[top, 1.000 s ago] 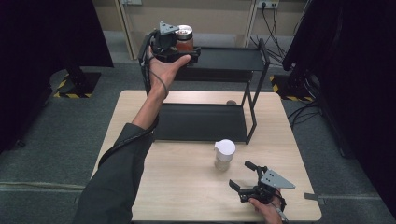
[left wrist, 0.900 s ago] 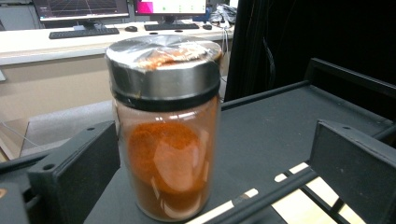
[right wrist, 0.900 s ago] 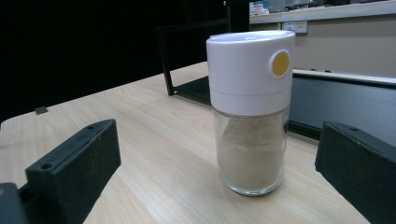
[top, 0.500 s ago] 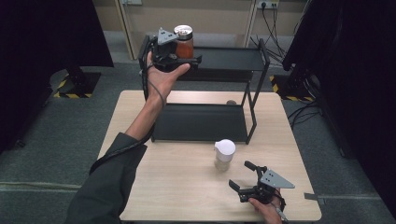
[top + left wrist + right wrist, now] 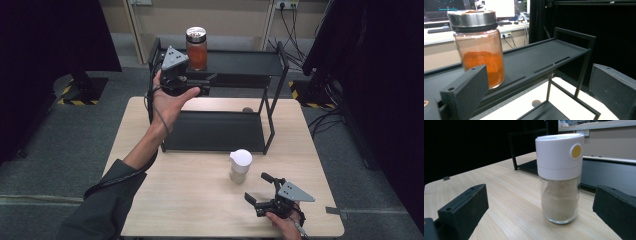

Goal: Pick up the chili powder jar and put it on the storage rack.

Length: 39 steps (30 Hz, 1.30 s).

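Observation:
A glass jar (image 5: pixel 196 47) of orange powder with a metal lid stands upright on the top shelf (image 5: pixel 240 62) of a black rack. My left gripper (image 5: pixel 202 85) is open just in front of and below that shelf, apart from the jar. In the left gripper view the jar (image 5: pixel 480 47) rises beyond the left jaw, outside the gap of the left gripper (image 5: pixel 541 87). A white-capped shaker (image 5: pixel 240 165) of pale powder stands on the wooden table (image 5: pixel 175 200). My right gripper (image 5: pixel 256 187) is open close to it. The shaker (image 5: pixel 559 177) stands just beyond the right gripper (image 5: pixel 542 203).
The rack's lower tray (image 5: pixel 215 131) lies on the table under the top shelf, with thin black posts (image 5: pixel 272 115) at its right end. A small round object (image 5: pixel 246 109) lies on the table behind the tray. Dark curtains and cables surround the table.
The left gripper held the jar up at the shelf before. Now the jar stands on the top shelf, and the gripper has let go and drawn back toward me. The right gripper is unmoved.

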Each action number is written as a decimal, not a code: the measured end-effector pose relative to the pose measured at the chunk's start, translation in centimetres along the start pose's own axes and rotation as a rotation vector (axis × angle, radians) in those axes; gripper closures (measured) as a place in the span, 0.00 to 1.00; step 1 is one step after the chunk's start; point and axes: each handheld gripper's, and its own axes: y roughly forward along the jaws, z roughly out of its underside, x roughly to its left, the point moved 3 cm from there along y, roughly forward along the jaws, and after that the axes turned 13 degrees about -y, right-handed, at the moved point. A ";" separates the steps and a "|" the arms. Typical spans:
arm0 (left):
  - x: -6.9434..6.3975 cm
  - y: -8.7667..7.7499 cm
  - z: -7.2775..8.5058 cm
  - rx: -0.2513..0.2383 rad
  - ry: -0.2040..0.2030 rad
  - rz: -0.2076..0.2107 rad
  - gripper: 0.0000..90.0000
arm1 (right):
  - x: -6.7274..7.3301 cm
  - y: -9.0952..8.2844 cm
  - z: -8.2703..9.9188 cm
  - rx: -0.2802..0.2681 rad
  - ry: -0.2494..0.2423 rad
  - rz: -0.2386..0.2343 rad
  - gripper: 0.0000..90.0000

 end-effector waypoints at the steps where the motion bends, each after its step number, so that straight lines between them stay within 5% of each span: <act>1: 0.0 -0.2 0.2 -0.002 0.000 0.006 0.02 | 0.0 0.0 0.0 0.000 0.001 0.000 0.00; 24: 1.0 -3.2 6.9 0.022 -0.036 0.149 0.02 | 0.1 0.1 0.0 0.004 -0.003 -0.002 0.00; 39: 1.1 -4.8 10.7 0.008 -0.024 0.183 0.02 | 0.1 0.1 0.0 0.006 -0.002 -0.004 0.00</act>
